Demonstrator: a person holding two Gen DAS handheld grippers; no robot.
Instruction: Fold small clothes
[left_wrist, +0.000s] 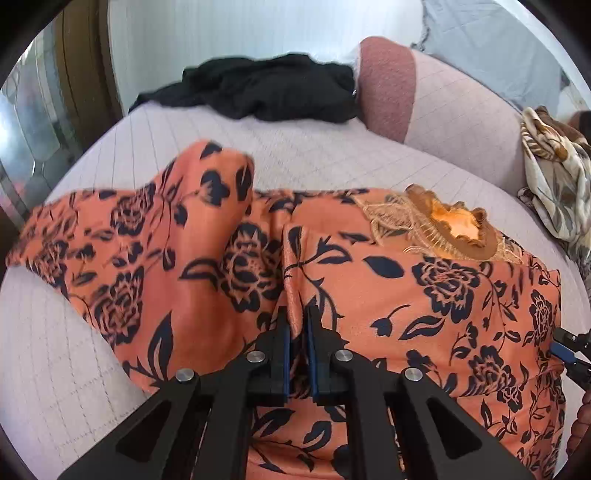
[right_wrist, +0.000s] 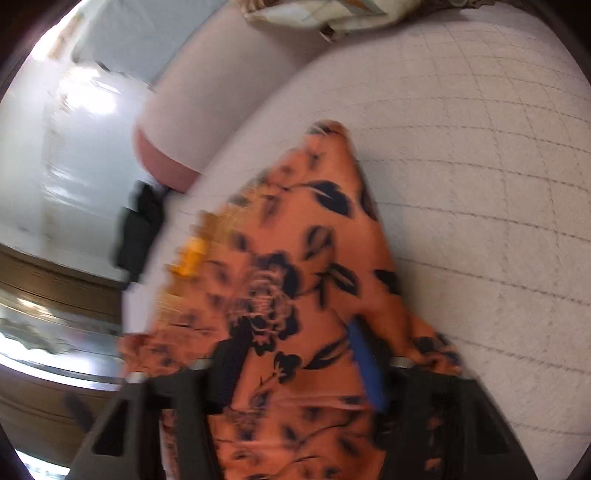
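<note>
An orange garment with dark blue flowers (left_wrist: 424, 295) lies spread on a pale quilted bed (left_wrist: 295, 147), its lace neckline (left_wrist: 454, 229) at the far right. My left gripper (left_wrist: 298, 325) is shut on a raised fold of the garment near its middle. The right gripper's tips show at the garment's right edge in the left wrist view (left_wrist: 565, 350). In the blurred right wrist view, my right gripper (right_wrist: 295, 354) has the orange cloth (right_wrist: 306, 258) lying between its spread fingers; the blue pad of the right finger (right_wrist: 365, 365) shows, and the grip itself is unclear.
A black garment (left_wrist: 266, 88) lies crumpled at the far side of the bed. A pink bolster (left_wrist: 424, 99) runs along the back right. A cream and brown patterned cloth (left_wrist: 554, 173) lies at the right. A wooden frame and glass (left_wrist: 44, 122) stand at the left.
</note>
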